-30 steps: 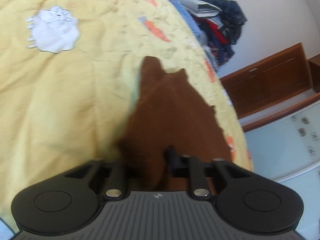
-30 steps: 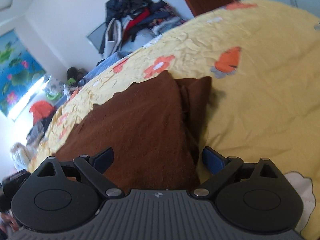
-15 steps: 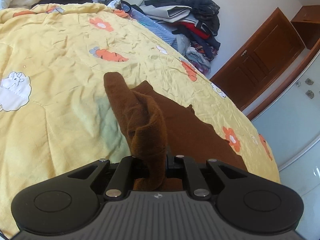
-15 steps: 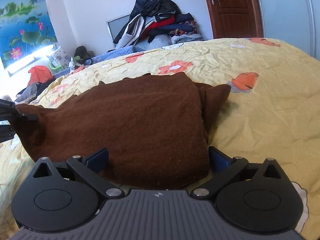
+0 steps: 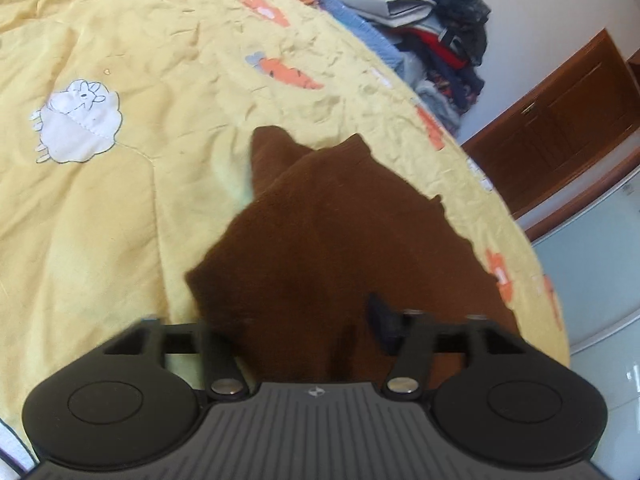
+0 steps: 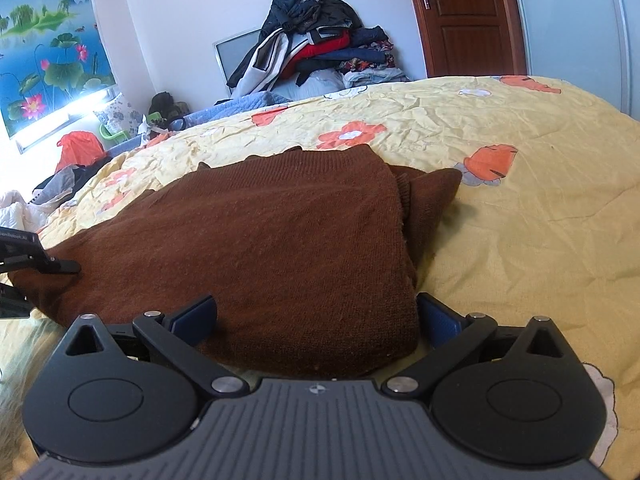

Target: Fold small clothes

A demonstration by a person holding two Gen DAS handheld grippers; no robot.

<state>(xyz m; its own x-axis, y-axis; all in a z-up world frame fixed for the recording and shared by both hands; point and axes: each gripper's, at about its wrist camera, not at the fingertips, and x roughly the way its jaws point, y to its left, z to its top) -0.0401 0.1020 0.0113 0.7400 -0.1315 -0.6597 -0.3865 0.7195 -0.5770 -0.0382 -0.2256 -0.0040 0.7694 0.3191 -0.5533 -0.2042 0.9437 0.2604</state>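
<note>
My left gripper (image 5: 304, 320) has just been opening; its jaws stand apart with the near corner of the brown knit sweater (image 6: 256, 248) lying loose between them, not pinched; my right gripper (image 6: 316, 316) is spread as wide as it goes, straddling the sweater's near folded edge, pads clear of the cloth as far as I can tell. The sweater lies folded on the yellow quilt (image 6: 520, 216), its long axis running nine to three in my right view, a sleeve end poking out at two o'clock; for that end, I judge my right hand is nearer.
</note>
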